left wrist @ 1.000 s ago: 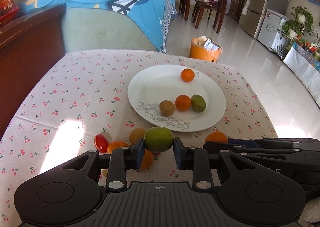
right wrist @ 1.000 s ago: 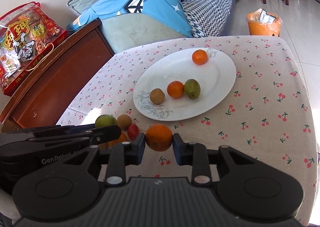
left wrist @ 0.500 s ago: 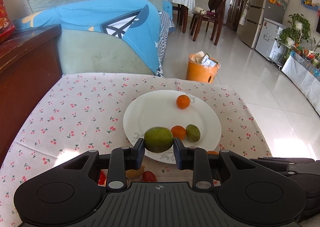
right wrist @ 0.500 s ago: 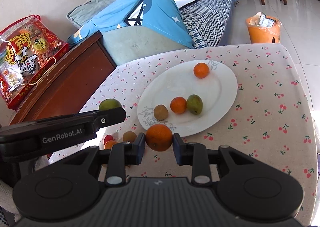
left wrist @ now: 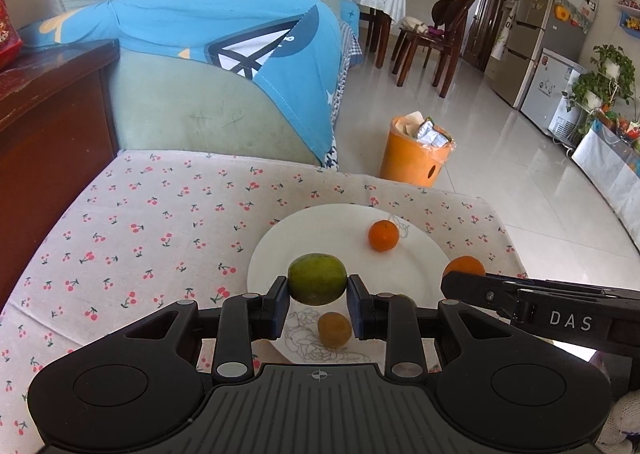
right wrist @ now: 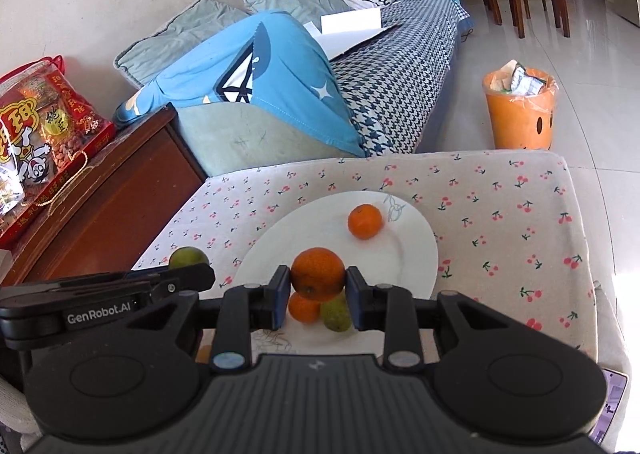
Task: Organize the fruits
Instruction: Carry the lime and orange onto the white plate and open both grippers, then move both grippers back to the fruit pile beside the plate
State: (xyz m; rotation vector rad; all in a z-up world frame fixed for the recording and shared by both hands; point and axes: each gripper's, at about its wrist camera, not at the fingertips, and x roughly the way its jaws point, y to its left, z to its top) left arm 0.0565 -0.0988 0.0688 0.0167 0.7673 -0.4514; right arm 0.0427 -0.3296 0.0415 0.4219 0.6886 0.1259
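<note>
My left gripper (left wrist: pixel 318 294) clenched on a green fruit (left wrist: pixel 317 278) at frame centre, my right gripper (right wrist: pixel 317 291) clenched on an orange (right wrist: pixel 317 274), white plate (right wrist: pixel 416 254) behind both

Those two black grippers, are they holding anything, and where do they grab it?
Yes. The left gripper pinches a green fruit by its two opposite sides; the right gripper pinches an orange the same way, above the white plate.

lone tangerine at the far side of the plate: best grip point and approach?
Grip the lone tangerine across its widest middle, one pad on each side, coming down from above and slightly from the near side. It is round and sits apart from other fruit on the white plate, so both flanks are clear. Both grippers are full now: left gripper holds the green fruit, right gripper the orange.
</note>
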